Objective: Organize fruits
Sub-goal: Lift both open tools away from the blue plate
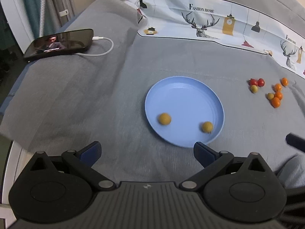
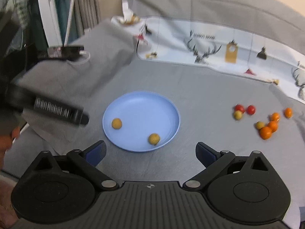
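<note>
A blue plate lies on the grey cloth and holds two yellow-brown fruits. It also shows in the right wrist view, with the same two fruits. A loose group of red, green and orange fruits lies to the plate's right, also in the right wrist view. My left gripper is open and empty, just short of the plate's near rim. My right gripper is open and empty, near the plate's front edge. The left gripper's body shows blurred at left.
A phone on a white charging cable lies on a raised fold of cloth at the far left. A white printed cloth with deer runs along the back. A curtain and white frame stand beyond the left edge.
</note>
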The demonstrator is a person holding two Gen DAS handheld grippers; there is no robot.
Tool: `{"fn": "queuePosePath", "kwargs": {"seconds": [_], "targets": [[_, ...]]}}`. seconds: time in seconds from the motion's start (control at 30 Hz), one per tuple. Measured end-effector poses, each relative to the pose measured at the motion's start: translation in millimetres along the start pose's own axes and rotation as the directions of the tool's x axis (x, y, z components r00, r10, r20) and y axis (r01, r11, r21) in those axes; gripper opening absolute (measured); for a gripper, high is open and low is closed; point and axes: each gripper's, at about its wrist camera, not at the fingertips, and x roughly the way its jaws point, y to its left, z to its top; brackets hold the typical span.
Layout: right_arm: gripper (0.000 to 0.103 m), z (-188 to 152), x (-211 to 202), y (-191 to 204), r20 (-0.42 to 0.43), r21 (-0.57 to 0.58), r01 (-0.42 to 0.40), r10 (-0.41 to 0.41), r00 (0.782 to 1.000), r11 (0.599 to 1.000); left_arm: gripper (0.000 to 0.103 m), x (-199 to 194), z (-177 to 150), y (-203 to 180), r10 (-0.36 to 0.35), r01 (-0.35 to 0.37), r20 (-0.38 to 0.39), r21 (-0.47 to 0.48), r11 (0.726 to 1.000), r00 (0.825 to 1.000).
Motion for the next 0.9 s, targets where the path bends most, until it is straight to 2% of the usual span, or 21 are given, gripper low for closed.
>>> {"fn": "queuePosePath", "kwargs": {"seconds": [0.37,0.9], "targets": [[0.100,-12,-51,6,0.109,-0.004,0.036,-0.036,0.993,0.999,0.103,-51,-25,-15,-0.008,0.005,0.117,0.030,1.000,0.993],[0.101,-19,-73,13,0.162,-0.009,0.042,-0.040,0.986,0.999,0.103,-73,-35,-13,-0.011,0.007,0.161,0.028,1.000,0.987]]}}
